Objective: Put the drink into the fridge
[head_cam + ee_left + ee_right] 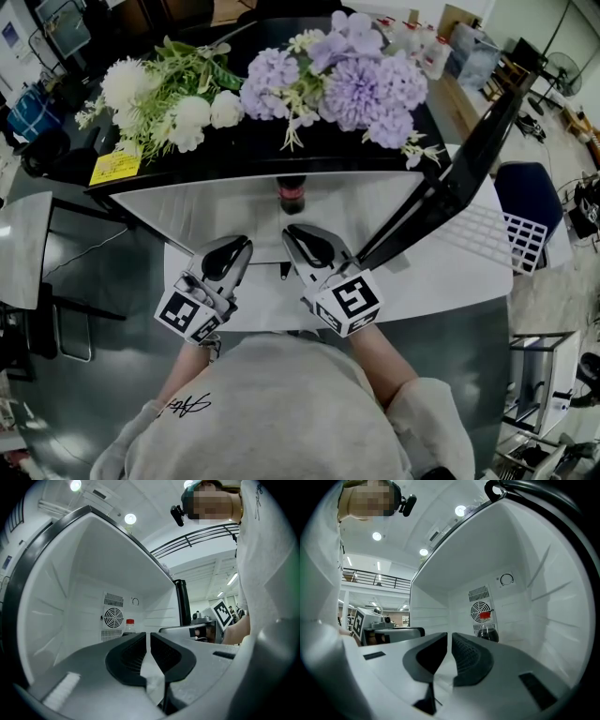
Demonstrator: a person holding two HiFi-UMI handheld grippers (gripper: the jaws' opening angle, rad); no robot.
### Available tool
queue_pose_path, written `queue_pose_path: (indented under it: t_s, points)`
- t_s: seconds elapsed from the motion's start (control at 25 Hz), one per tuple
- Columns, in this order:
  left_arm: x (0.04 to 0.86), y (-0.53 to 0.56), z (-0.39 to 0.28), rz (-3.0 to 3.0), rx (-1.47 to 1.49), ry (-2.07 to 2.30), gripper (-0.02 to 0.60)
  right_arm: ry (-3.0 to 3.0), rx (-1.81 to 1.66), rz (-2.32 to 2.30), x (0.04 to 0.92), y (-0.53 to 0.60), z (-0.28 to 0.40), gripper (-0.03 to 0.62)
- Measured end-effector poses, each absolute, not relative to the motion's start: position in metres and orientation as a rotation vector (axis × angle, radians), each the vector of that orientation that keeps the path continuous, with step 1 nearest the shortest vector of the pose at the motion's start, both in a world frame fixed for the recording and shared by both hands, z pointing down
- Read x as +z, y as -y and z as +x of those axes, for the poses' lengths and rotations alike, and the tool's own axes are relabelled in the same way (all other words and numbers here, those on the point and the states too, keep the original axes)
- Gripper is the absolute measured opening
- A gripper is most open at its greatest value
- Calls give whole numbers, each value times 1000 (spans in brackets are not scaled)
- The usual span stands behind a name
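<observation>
Head view: the drink [292, 195] stands upright inside the fridge [187, 211] at 12 o'clock. Left gripper view: the left gripper [148, 637] has its fingers clenched on nothing. Right gripper view: the right gripper [449, 637] is likewise clenched and empty, with the drink at 1 o'clock. The bottle is probably smooth and fairly heavy, so grip mid-body.

drink bottle [291, 194]: mostly hidden under fridge top [246, 147] | lower body behind right hand-held gripper [450, 637] | label unreadable
</observation>
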State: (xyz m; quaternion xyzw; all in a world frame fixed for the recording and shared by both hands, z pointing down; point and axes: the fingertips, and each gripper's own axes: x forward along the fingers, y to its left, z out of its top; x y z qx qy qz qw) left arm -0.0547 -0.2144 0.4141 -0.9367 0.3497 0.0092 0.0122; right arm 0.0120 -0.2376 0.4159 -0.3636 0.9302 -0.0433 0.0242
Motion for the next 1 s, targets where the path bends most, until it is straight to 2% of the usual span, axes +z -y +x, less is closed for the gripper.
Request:
queue_pose_path:
  t_s: [0.52,1.0]
  points:
    - [414,216,-55,-2925,33,-1091,29,-2870,-153,-1106,416,241,9,20]
    - [412,214,-53,-2922,37,-1077,3,-2860,-160,-1095,417,238,7,17]
